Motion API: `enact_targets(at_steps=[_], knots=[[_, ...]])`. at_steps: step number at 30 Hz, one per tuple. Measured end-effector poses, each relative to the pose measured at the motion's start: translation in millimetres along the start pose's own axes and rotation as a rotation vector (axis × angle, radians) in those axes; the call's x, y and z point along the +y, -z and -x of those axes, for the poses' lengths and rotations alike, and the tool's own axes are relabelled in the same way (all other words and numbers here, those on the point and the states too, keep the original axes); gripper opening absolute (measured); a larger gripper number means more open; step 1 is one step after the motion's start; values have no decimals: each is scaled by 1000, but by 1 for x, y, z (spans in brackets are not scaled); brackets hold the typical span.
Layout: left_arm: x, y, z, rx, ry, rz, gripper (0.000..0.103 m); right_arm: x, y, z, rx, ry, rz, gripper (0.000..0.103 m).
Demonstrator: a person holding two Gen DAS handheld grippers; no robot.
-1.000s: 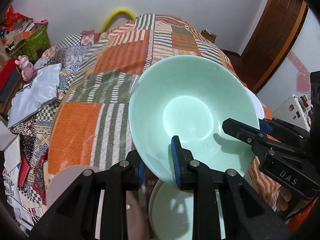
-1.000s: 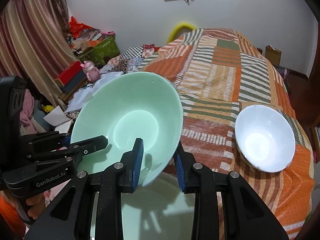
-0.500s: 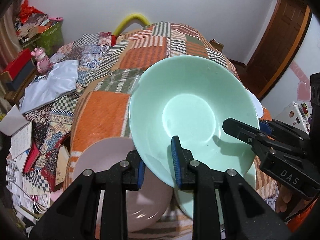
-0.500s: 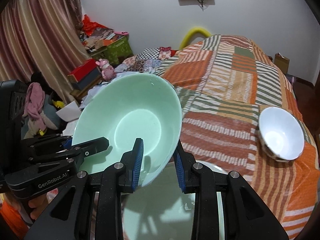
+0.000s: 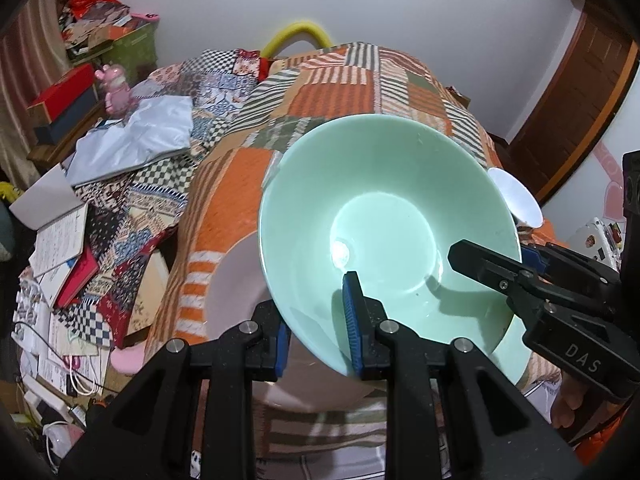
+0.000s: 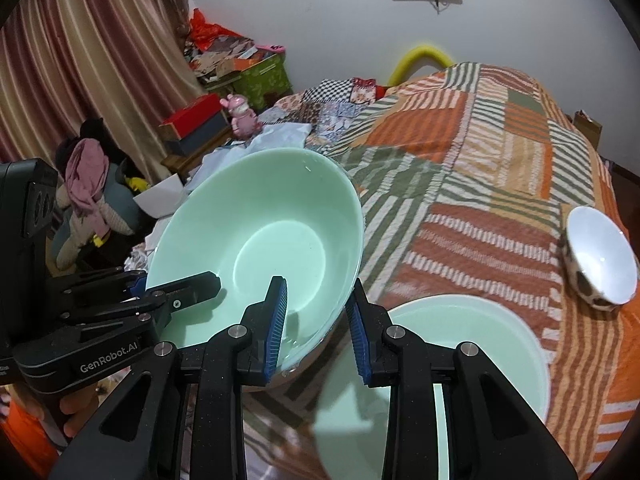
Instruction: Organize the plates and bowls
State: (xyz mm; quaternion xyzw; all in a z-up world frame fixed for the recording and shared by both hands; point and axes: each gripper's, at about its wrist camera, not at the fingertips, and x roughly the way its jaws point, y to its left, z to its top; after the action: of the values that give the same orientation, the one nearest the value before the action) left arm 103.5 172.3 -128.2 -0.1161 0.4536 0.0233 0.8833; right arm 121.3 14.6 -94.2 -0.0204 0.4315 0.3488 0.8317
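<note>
Carrying green bowl (image 5: 384, 216) | my left gripper (image 5: 320, 336) and right gripper (image 6: 316, 320) both clamped on its rim, keeping it steady | pink plate (image 5: 236, 276) beneath, probable stacking spot

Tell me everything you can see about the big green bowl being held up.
The green bowl is a wide, pale mint dish, glossy like glazed ceramic or glass, with a flat round base and flaring sides. It is empty, tilted with its opening toward the cameras, and held above the patchwork bedspread. The left tongs and right tongs each pinch its rim, one blue pad inside, one outside. Nothing else visibly touches it.
</note>
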Motion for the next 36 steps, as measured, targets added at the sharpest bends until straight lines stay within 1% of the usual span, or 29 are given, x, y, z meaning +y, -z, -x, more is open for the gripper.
enact_targets(at_steps=[5, 9, 15, 21, 26, 29, 36], knots=[[17, 12, -1, 14, -13, 28, 23, 10, 6, -13, 31, -16, 6, 27], [28, 22, -9, 39, -10, 58, 23, 15, 11, -23, 63, -21, 9, 28], [37, 31, -20, 72, -7, 81, 23, 20, 21, -36, 103, -27, -5, 27], [43, 36, -28, 87, -8, 96, 23, 19, 28, -46, 139, -37, -20, 27], [48, 40, -34, 86, -9, 115, 23, 19, 31, -52, 152, -46, -36, 28], [47, 39, -34, 79, -18, 110, 23, 19, 31, -53, 156, -54, -32, 28], [50, 38, -38, 83, -28, 116, 23, 19, 28, -44, 150, -65, -28, 28]])
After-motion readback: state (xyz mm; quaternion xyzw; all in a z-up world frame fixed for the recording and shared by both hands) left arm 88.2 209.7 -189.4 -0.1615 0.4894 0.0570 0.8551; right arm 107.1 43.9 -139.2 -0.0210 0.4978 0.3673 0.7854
